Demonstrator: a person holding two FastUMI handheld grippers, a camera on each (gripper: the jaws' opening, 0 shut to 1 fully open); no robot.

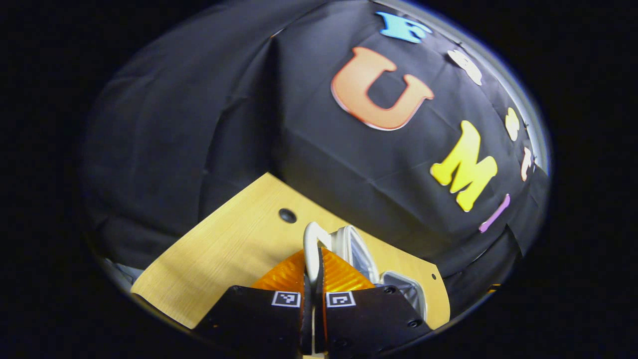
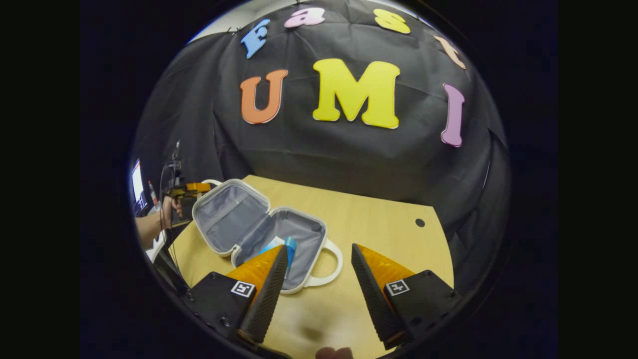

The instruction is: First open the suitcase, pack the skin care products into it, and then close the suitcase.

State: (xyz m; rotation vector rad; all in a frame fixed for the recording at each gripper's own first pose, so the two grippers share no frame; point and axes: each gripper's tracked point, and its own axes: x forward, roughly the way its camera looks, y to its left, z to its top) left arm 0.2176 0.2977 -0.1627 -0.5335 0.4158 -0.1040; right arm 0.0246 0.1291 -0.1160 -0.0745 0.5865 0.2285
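A small white suitcase (image 2: 234, 257) lies open on the wooden table, its grey-lined lid (image 2: 222, 214) tilted back to the left. Inside the base lies a tube with a blue cap (image 2: 288, 247). My left gripper (image 1: 313, 260) is shut on the white handle (image 1: 310, 239) of the lid, whose rim (image 1: 355, 249) is just beyond. From the right gripper view, that left gripper (image 2: 192, 188) is held by a hand at the lid's far edge. My right gripper (image 2: 319, 249) hangs open and empty above the base's handle (image 2: 333, 271).
The light wooden table (image 2: 379, 224) has a small dark hole (image 2: 420, 222) near its back right and bare wood to the right of the suitcase. Black cloth walls stand close behind the table. A person's forearm (image 2: 147, 229) reaches in from the left.
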